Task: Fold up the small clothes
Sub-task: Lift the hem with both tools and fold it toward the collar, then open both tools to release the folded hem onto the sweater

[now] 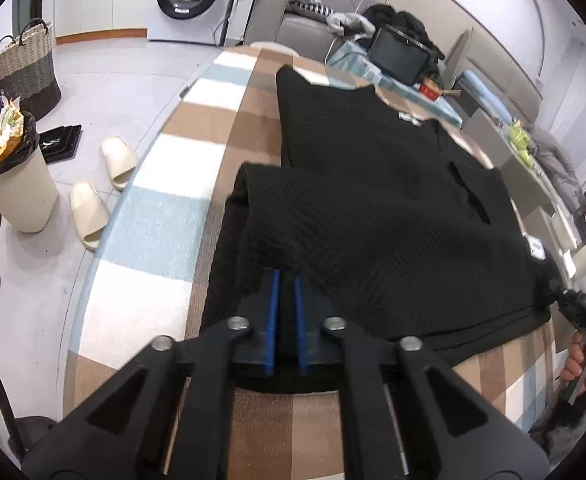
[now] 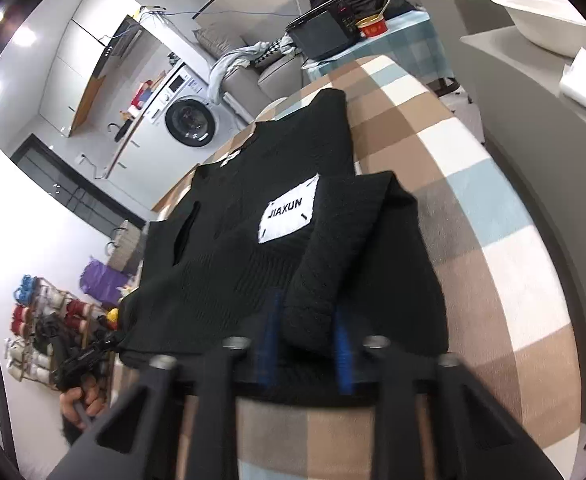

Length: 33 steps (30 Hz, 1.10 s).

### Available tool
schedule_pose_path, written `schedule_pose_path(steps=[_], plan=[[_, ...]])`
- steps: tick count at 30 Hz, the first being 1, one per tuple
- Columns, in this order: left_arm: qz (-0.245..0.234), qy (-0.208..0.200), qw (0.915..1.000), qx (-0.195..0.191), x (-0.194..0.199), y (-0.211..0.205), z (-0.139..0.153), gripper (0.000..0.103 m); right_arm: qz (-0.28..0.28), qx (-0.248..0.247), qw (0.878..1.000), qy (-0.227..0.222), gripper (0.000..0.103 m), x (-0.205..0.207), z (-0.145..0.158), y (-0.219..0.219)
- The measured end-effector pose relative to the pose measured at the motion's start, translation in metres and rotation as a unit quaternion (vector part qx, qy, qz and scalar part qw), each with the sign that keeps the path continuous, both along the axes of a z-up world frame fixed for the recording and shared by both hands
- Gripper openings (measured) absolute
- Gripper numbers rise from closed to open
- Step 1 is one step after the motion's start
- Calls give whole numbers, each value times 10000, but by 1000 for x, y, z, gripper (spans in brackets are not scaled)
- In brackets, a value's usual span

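black ribbed knit garment [image 1: 373,208], flat on checked cloth [image 1: 165,216].

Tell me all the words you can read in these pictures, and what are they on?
"JIAXUN": on the white patch sewn on the black sweater.
Small white neck tag on the sweater: too small to read.
Washing machine panel: too blurred to read.
Red cup: marks too small to read.

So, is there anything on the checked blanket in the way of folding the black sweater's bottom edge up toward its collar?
Nothing visible. The black sweater lies flat with both sleeves already folded in, and no object rests on it or on the checked blanket around it.
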State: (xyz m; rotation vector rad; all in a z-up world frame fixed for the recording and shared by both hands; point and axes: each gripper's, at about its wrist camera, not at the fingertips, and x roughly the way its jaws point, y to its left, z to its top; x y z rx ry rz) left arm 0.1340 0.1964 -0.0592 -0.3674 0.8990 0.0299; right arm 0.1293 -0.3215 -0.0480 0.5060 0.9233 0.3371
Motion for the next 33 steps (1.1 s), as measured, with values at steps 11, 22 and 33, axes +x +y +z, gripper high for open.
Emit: schedule_pose_path(steps=[11,22,33], plan=[[113,-1115,9937,-44,35,11,71,3,-231,-131,9942,-1043,6,31,64,2],[659,-772,9948,-73,108,43,53,53,-1106,58,9910,-747,43,132,60,-7],[13,-295,9972,-680,85,12,31,59,-127,53,9998,-128,48,104,28,27]])
